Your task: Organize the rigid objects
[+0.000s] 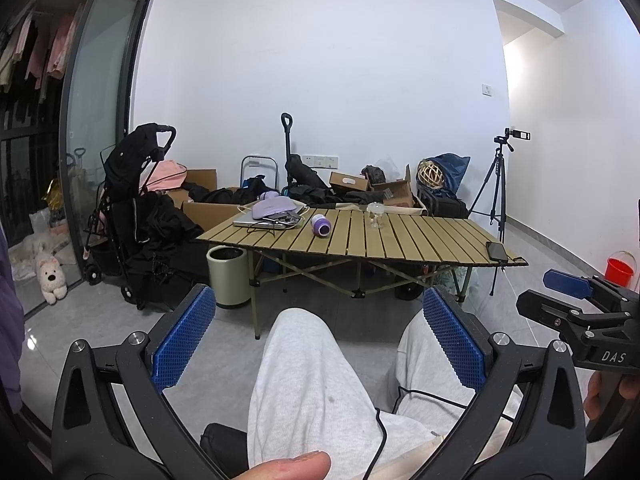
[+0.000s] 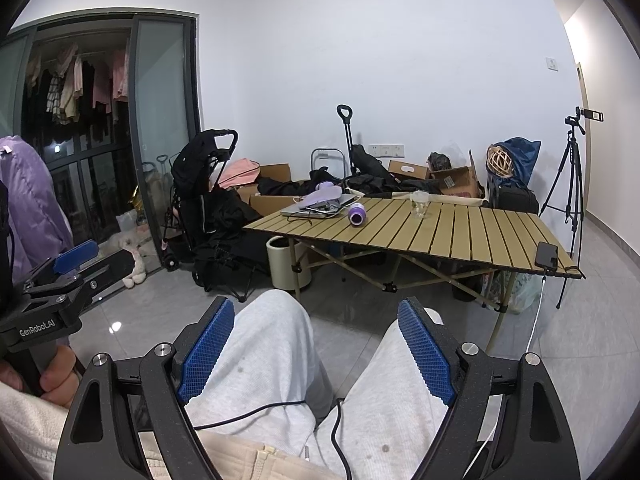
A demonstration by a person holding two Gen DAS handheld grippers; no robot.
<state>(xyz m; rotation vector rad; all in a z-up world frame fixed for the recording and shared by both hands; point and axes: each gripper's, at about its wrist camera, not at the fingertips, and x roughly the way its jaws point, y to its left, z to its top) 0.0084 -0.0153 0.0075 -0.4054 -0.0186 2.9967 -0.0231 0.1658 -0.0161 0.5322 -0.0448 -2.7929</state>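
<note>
- Slatted wood table (image 1: 400,236): my landmark, standing well ahead of both grippers.
- Purple bottle (image 1: 320,225): lying on its side on the table, left of centre.
- Glass cup (image 1: 376,216): upright on the table, right of the bottle.
- Laptop (image 1: 260,220): on the table's far left corner, under a purple pouch (image 1: 272,206).
- Phone (image 1: 497,251): at the table's near right edge.
- Left gripper (image 1: 316,340): I see its fingers spread wide, holding nothing, short of the table.
- Right gripper (image 2: 316,344): likewise spread wide and empty, short of the table.

bare slats mid-table (image 2: 460,232), bottle (image 2: 357,215) and glass (image 2: 420,204) behind, phone (image 2: 547,255) at edge
</note>
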